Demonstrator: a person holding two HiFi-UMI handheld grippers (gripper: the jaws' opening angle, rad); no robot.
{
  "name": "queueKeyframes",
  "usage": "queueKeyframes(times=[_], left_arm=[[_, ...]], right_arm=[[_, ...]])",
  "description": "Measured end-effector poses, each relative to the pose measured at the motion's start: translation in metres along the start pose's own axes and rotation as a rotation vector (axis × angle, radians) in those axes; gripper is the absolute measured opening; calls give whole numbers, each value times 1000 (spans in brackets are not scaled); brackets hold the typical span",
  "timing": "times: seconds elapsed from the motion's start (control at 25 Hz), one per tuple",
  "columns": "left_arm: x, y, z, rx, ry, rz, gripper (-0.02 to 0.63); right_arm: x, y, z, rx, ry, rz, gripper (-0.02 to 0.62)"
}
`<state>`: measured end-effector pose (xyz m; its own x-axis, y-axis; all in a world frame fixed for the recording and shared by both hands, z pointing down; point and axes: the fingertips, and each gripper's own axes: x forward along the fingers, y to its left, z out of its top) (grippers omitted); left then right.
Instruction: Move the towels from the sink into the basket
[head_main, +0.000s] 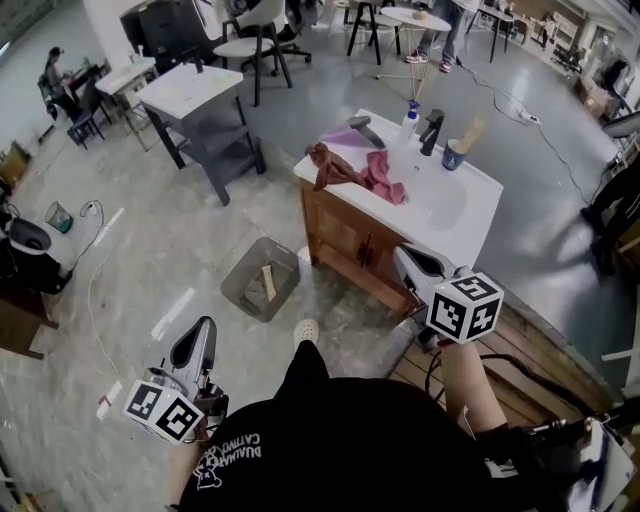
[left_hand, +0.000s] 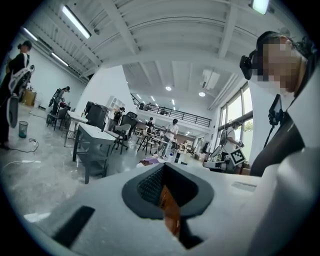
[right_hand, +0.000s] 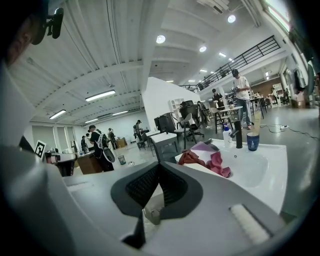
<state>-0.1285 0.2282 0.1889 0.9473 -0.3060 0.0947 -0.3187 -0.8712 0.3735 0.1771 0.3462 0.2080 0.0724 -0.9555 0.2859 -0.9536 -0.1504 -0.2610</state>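
We stand before the sink (head_main: 470, 215), at about one o'clock from us in the head view, its white top on a wooden cabinet (head_main: 345, 240). The towels are not in the bowl itself. A red towel (head_main: 340, 165) and a pink towel (head_main: 385, 182) lie bunched together on the top at the bowl's nine o'clock side, the red one hanging over the edge. A purple towel (head_main: 345, 134) lies just beyond them, toward eleven o'clock. At the bowl's twelve o'clock stand a black faucet (head_main: 432, 130), a blue cup (head_main: 455, 155) and a bottle (head_main: 410, 120). The basket (head_main: 240, 268) sits on the floor at our eleven o'clock, near the cabinet's corner, with something pale in it that we cannot make out.

Our left gripper (head_main: 203, 325) is low, at seven o'clock in the head view, well apart from sink and basket. In its own view the jaws meet at the tips and grip nothing. Our right gripper (head_main: 402, 255) hangs before the cabinet at the sink's six o'clock edge, likewise closed tip to tip and empty. The towels show at one o'clock in its view.
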Motion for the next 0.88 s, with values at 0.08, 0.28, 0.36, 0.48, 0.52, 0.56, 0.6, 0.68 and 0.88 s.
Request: queueKeyframes(times=[0.08, 0.28, 0.36, 0.48, 0.52, 0.56, 0.6, 0.68, 0.88], left_arm=[[15, 11, 1, -9, 3, -6, 3], [62, 36, 16, -24, 14, -37, 5], [82, 46, 25, -23, 20, -48, 3], [111, 64, 41, -26, 26, -71, 5], [121, 70, 46, -29, 29, -81, 4], [131, 76, 50, -33, 32, -90, 5], [140, 82, 54, -36, 35, -99, 5], [159, 94, 62, -41, 40, -116, 3], [204, 121, 81, -41, 44, -160, 5]], right_arm=[[12, -10, -1, -2, 14, -10, 6], [46, -35, 5, 32, 34, -38, 6], [60, -45, 14, 38, 35, -51, 6], [82, -55, 31, 35, 33, -67, 6], [88, -58, 36, 34, 33, -74, 6], [95, -62, 41, 35, 35, -82, 6], [102, -66, 45, 36, 37, -90, 6], [115, -73, 52, 39, 41, -106, 6], [147, -88, 69, 37, 39, -144, 6]])
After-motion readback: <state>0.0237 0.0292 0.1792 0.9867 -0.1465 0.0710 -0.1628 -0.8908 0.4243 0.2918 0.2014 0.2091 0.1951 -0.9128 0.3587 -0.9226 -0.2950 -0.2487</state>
